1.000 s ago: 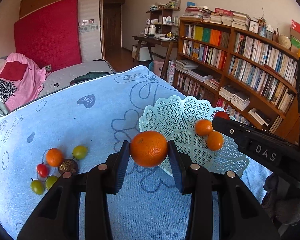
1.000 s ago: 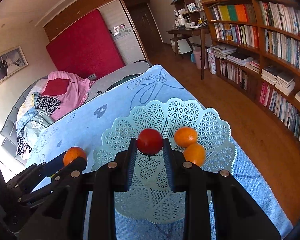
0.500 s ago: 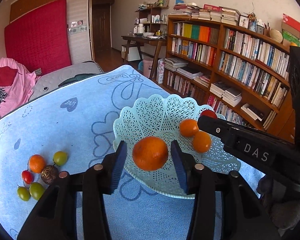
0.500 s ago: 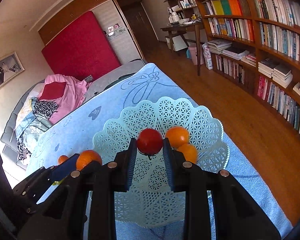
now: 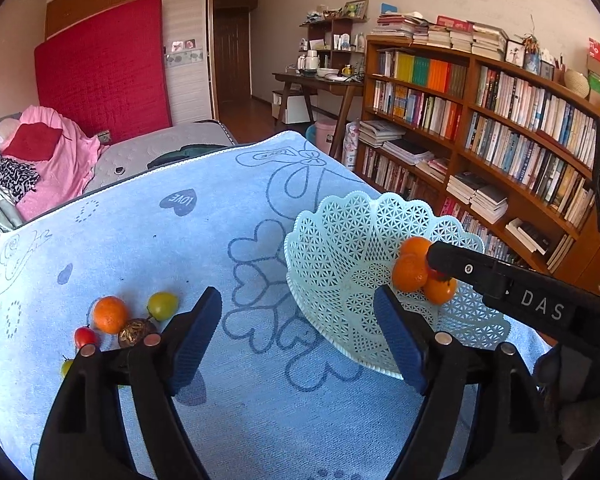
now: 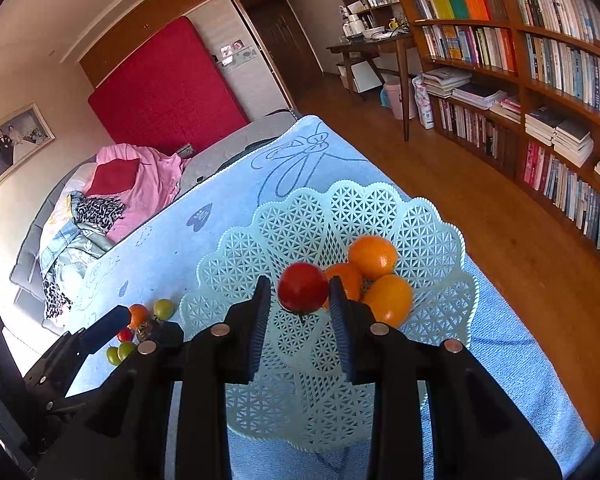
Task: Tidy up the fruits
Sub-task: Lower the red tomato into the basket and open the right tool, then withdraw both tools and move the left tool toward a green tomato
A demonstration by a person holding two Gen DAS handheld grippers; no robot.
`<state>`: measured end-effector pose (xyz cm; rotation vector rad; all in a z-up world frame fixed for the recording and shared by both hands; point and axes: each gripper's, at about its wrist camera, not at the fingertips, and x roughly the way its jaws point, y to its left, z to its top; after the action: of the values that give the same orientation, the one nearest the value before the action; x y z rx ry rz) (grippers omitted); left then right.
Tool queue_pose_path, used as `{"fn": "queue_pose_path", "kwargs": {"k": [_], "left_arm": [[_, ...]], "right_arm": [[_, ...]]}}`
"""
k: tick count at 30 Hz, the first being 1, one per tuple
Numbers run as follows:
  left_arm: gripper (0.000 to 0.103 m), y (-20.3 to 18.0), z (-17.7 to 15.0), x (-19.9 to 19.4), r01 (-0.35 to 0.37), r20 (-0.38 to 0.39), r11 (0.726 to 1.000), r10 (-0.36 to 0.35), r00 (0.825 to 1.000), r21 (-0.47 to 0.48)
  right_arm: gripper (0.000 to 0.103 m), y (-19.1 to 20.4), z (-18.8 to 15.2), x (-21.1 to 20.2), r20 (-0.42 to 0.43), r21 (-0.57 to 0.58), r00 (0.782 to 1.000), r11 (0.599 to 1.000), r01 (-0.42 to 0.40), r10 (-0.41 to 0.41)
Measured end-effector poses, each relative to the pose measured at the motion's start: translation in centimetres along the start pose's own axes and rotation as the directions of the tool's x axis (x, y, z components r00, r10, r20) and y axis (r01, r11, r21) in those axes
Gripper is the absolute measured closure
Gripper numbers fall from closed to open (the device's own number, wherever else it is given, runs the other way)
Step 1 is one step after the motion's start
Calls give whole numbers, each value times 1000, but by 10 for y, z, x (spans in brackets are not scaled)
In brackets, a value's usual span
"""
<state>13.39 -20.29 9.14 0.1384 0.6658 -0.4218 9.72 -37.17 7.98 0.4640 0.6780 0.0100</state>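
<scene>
Three oranges (image 6: 374, 276) now sit in the basket (image 6: 300, 224); the left gripper (image 5: 300, 332) has let its orange go, fingers spreading and empty, angled down beside the rim. Right gripper (image 6: 300, 312) is opening over the basket, its tomato (image 6: 303, 287) still between the fingers. Six small fruits (image 5: 110, 314) remain on the surface (image 5: 140, 232).

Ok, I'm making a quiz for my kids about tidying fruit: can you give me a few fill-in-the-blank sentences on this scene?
The basket holds ___ oranges.
It stands on a ___ cloth.
Out on the cloth, left of the basket, lies only ___ orange.
The dark heart printed on the cloth reads ___.
Missing words: three; blue; one; LOVE.
</scene>
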Motion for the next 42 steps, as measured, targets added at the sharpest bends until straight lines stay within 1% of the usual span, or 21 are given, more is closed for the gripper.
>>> {"fn": "queue_pose_path", "kwargs": {"k": [1,2,3,17,24,30,34,37,42], "left_arm": [[24,1,0,-1,-3,0,1000,3,1000,-3],[22,2,0,-1,-9,-1,1000,9,1000,-6],[21,3,-1,-2,-15,-1,1000,15,1000,-7],[21,17,-10,-12,-80,1,997,80,997,-16],[21,23,-13,-26,-124,31,992,124,992,-5],[21,32,-17,-35,-150,36,988,151,988,-27],[21,42,-22,-40,-176,37,983,178,983,-43],[21,50,-26,-45,-210,40,976,212,976,-49],[21,69,-33,-52,-244,31,966,247,969,-84]], "right_arm": [[41,0,0,-1,4,8,1000,1000,-2,2],[36,1,-1,-2,8,11,1000,1000,-3,3],[36,2,0,-2,9,6,1000,1000,-1,1],[36,7,1,-12,41,15,999,1000,-15,14],[36,16,-1,-17,53,3,998,1000,-29,29],[36,26,-4,-21,60,-15,997,998,-53,54],[36,34,-7,-21,64,-30,995,997,-71,73],[36,41,-11,-21,67,-49,994,995,-87,90],[36,54,-19,-18,58,-84,992,991,-109,114]]}}
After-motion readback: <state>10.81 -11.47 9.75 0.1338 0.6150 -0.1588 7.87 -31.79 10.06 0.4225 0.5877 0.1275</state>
